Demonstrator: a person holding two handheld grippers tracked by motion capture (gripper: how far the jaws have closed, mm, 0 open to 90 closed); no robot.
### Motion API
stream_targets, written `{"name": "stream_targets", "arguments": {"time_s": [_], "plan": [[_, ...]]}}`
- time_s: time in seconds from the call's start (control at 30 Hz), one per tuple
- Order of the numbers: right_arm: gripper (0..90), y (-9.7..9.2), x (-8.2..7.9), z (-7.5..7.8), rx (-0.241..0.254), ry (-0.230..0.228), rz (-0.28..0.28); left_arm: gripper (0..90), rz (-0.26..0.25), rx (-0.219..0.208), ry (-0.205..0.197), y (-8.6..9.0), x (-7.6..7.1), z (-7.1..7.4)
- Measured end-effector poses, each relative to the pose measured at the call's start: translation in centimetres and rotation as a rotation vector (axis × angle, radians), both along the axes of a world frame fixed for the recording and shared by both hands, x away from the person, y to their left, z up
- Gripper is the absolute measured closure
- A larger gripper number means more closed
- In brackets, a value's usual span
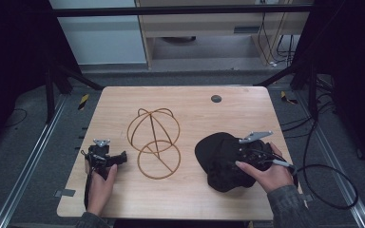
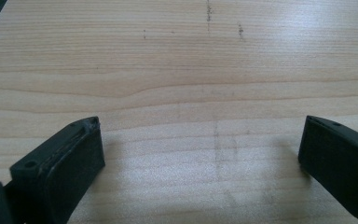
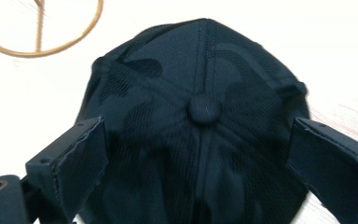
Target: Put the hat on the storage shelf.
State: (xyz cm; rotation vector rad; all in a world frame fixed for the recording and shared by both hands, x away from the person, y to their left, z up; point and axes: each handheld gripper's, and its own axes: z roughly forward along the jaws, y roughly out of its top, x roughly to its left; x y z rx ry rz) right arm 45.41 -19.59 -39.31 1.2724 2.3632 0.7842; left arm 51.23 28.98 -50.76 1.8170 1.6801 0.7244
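**Right gripper poised over a soft black cap beside a wire hat stand**

A pale wooden table (image 1: 190, 194) seen from above. At its right side lies a black mesh-fabric baseball cap (image 1: 221, 159), crown up, with a small fabric button (image 3: 204, 109) at the top where the panel seams meet. A person's right hand holds the right gripper (image 1: 247, 156) directly over the cap. In the right gripper view its two black jaws stand wide apart, one on each side of the crown, gripping nothing; whether they touch the fabric cannot be told.

Near the table's centre, just left of the cap, stands a thin golden-brown wire hat stand (image 1: 154, 137), a domed frame on a ring base, with nothing on it.

The left gripper (image 1: 105, 159) rests low over bare wood at the table's left, jaws likewise spread wide and empty.

The cap looks light and floppy: the mesh would likely fold and sag under a pinch, not slip. The crown near the button probably bunches easily between the jaws. The brim, towards the person and largely hidden, would likely be the stiffer hold. The wire stand seems light and might shift if bumped.
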Motion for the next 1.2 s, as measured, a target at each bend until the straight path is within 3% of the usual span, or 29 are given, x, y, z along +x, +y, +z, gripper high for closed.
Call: {"name": "stream_targets", "arguments": {"time_s": [0.2,0.3,0.4,0.43,0.47,0.53,0.7,0.83,1.07,1.2], "plan": [[6.7,0.3,1.3,-1.2,-0.016,0.036,-0.004,0.0,-0.007,0.000,0.000,-0.1,-0.1,0.0],[15.9,-0.1,1.9,-1.8,-0.003,0.074,-0.013,0.0,-0.011,0.000,0.001,-0.1,-0.1,0.0],[23.0,-0.2,1.9,-1.8,-0.003,0.083,-0.013,0.0,-0.013,0.000,0.001,-0.1,-0.1,0.0],[27.6,-0.3,1.8,-1.9,0.001,0.089,-0.009,0.0,-0.014,0.000,0.001,-0.1,-0.1,0.0],[41.3,-0.5,1.8,-1.9,0.010,0.098,0.010,0.0,-0.015,0.000,0.001,-0.1,-0.1,0.0],[46.4,-0.6,1.8,-2.0,0.017,0.105,0.015,0.0,-0.018,0.000,0.002,-0.1,-0.1,0.0],[77.2,-0.9,2.0,-1.8,0.056,0.105,0.045,0.0,-0.016,0.001,0.001,-0.2,-0.1,0.0],[83.3,-1.0,2.3,-1.2,0.082,0.099,0.055,0.0,-0.016,0.003,0.001,-0.2,-0.1,0.0],[85.4,-1.4,2.6,0.5,0.133,0.096,0.073,0.0,-0.016,0.002,0.001,-0.2,-0.2,0.0],[85.6,-1.9,2.4,2.9,0.184,0.074,0.073,0.0,-0.017,0.001,0.000,-0.2,-0.1,0.0]]}}
